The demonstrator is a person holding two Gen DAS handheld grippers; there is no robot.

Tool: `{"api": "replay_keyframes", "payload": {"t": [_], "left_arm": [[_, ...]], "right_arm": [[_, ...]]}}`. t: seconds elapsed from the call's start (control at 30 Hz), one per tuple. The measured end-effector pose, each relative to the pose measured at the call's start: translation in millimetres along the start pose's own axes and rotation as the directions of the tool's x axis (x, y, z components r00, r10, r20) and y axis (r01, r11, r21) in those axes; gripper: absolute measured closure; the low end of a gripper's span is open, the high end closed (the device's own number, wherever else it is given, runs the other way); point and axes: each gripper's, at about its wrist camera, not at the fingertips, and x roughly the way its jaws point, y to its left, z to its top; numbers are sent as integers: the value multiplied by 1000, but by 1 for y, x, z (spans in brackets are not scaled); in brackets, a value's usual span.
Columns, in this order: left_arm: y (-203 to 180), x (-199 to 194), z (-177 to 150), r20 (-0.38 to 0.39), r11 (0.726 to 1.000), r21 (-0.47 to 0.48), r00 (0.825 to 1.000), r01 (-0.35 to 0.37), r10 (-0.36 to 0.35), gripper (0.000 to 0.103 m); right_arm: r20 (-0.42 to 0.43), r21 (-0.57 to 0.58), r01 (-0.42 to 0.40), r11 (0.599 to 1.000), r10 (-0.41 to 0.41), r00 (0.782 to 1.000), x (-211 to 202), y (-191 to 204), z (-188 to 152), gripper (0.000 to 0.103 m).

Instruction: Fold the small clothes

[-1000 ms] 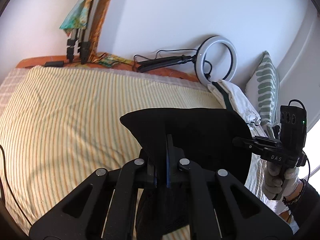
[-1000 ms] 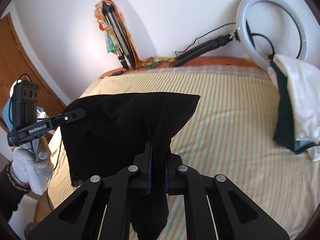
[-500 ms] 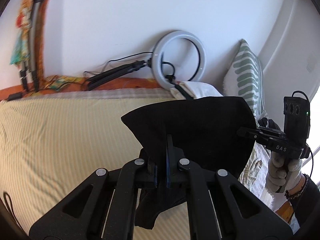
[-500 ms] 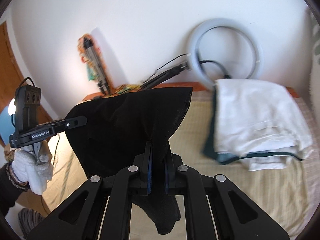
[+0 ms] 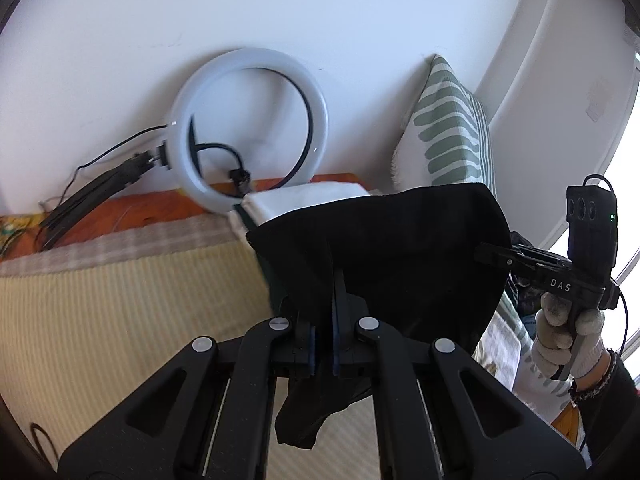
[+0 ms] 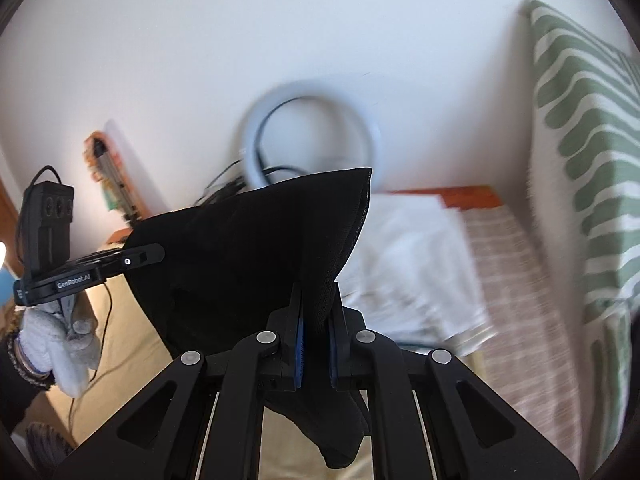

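Observation:
A small black garment (image 5: 392,256) hangs stretched in the air between my two grippers, above the striped bed (image 5: 120,304). My left gripper (image 5: 322,308) is shut on its left edge. My right gripper (image 6: 316,312) is shut on its right edge; the garment also shows in the right wrist view (image 6: 248,264). In the left wrist view the right gripper (image 5: 492,254) pinches the cloth's far side. In the right wrist view the left gripper (image 6: 152,256) does the same. A loose end of the cloth dangles below each gripper.
A stack of folded white clothes (image 6: 408,256) lies on the bed by the wall. A ring light (image 5: 248,132) leans against the wall behind it. A green-and-white striped pillow (image 6: 584,152) stands at the right. The bed's orange border (image 5: 132,208) runs along the wall.
Both grippers have swung right and lifted with the black garment between them. The view now faces the ring light, white stack and pillow instead of the open bed.

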Motion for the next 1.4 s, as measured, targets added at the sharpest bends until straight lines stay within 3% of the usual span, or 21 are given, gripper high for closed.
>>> {"api": "replay_keyframes", "payload": {"t": [0.27, 0.6, 0.7, 0.73, 0.8, 0.97, 1.13, 1.3, 1.4], "left_arm": [[-1, 72, 38, 16, 1000, -16, 1000, -19, 19, 102], [23, 156, 47, -38, 989, 11, 988, -146, 147, 102], [30, 166, 43, -47, 986, 13, 985, -165, 166, 102], [32, 170, 41, -53, 984, 19, 983, -176, 177, 102], [35, 174, 40, -58, 979, 29, 978, -201, 203, 102], [48, 172, 41, -68, 971, -13, 969, -241, 239, 98], [46, 153, 42, -67, 968, -11, 966, -251, 250, 76], [37, 121, 41, -58, 974, -15, 973, -226, 225, 76], [25, 98, 36, -50, 976, 12, 975, -217, 217, 64]], "right_arm": [[11, -4, 49, 999, -48, 999, 39, -59, 39, 96], [-56, 37, 87, 995, -85, 995, 123, -112, 46, 95], [-104, 88, 77, 993, -68, 992, 139, -129, 44, 89], [-116, 87, 100, 991, -90, 989, 141, -131, 43, 78], [-133, 75, 164, 984, -153, 979, 144, -136, 40, 65], [-136, 106, 251, 962, -236, 962, 132, -149, 41, 64], [-102, 116, 266, 957, -255, 962, 110, -143, 46, 64], [-86, 103, 276, 956, -268, 960, 89, -129, 49, 64], [-68, 107, 276, 955, -270, 961, 67, -115, 51, 64]]}}
